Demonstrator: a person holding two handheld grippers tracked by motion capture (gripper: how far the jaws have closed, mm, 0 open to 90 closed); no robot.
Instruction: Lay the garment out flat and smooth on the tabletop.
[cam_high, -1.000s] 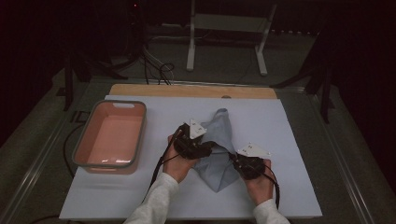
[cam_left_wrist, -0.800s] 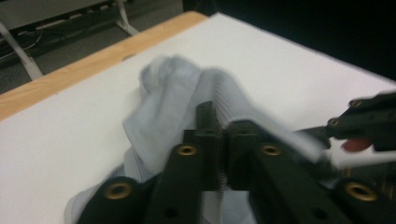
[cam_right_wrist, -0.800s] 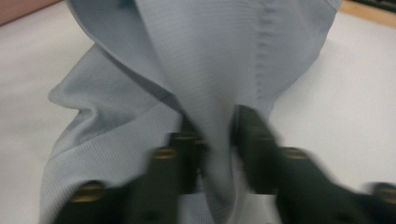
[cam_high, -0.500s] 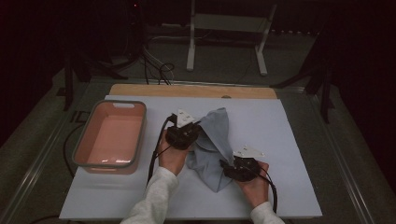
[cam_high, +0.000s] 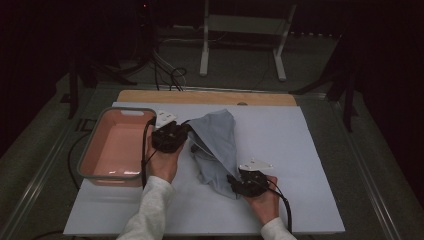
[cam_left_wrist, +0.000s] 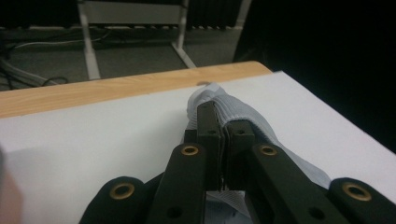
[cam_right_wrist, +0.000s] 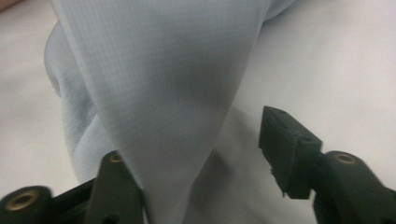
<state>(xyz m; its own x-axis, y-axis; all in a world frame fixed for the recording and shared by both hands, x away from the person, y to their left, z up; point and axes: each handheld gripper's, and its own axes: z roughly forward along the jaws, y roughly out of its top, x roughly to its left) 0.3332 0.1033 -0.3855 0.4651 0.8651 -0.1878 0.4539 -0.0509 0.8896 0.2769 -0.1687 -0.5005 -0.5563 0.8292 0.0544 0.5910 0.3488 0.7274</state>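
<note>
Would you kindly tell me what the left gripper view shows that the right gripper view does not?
Left gripper view alone: the left tongs shut on a fold of the grey cloth, plus the wooden table edge and a metal stand beyond.
Right gripper view alone: the right tongs standing open, their jaws having just been closing, the cloth draped between them.
Both: the grey cloth on the white table cover.
</note>
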